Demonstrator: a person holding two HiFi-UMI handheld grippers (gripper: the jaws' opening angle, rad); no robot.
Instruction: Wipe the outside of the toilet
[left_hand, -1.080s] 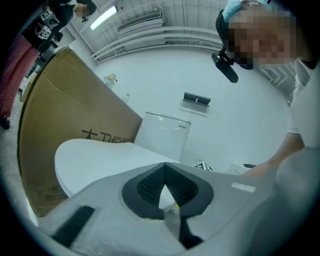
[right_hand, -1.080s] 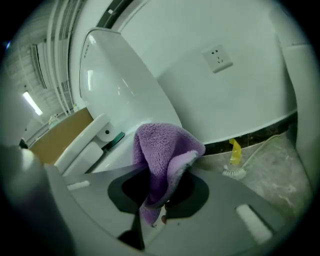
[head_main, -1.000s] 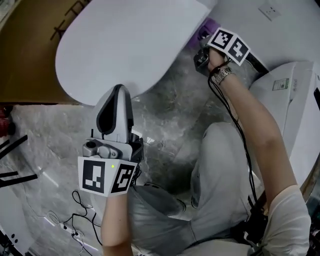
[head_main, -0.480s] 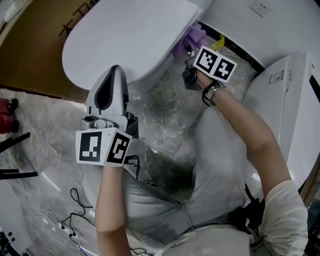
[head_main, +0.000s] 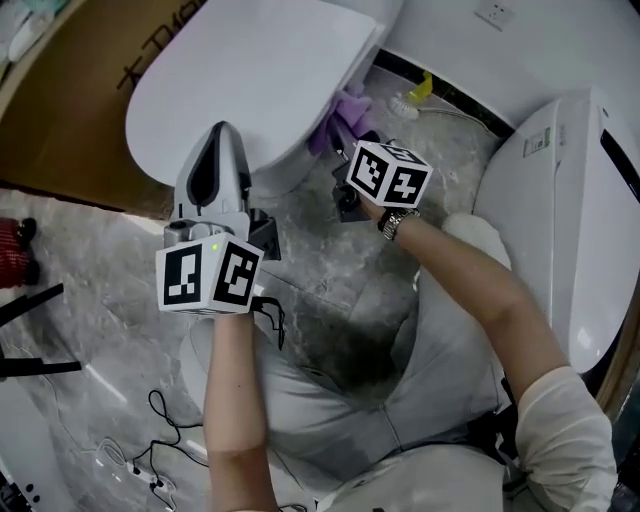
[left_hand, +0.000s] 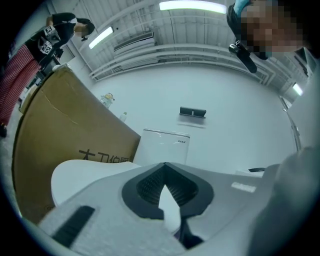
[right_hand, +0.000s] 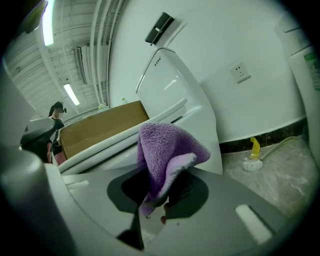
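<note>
Toilet (head_main: 250, 80) sitting top middle, lid down, big brown box (head_main: 80, 110) beside it. Right gripper (head_main: 345, 150) sliding forward along toilet's side, coming from back corner toward front of bowl. Its jaws squeezing tight on purple cloth (head_main: 338, 112). Cloth lying against side wall, just under lid edge. Looks like wiping stroke going on, more side left to do. Left gripper (head_main: 218, 140) hanging by front of bowl, jaws closed together, holding nothing.

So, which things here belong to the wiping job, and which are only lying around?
For the job: toilet, purple cloth, right gripper clamping it.
Only lying around: cardboard box, toilet brush, floor cables.
</note>
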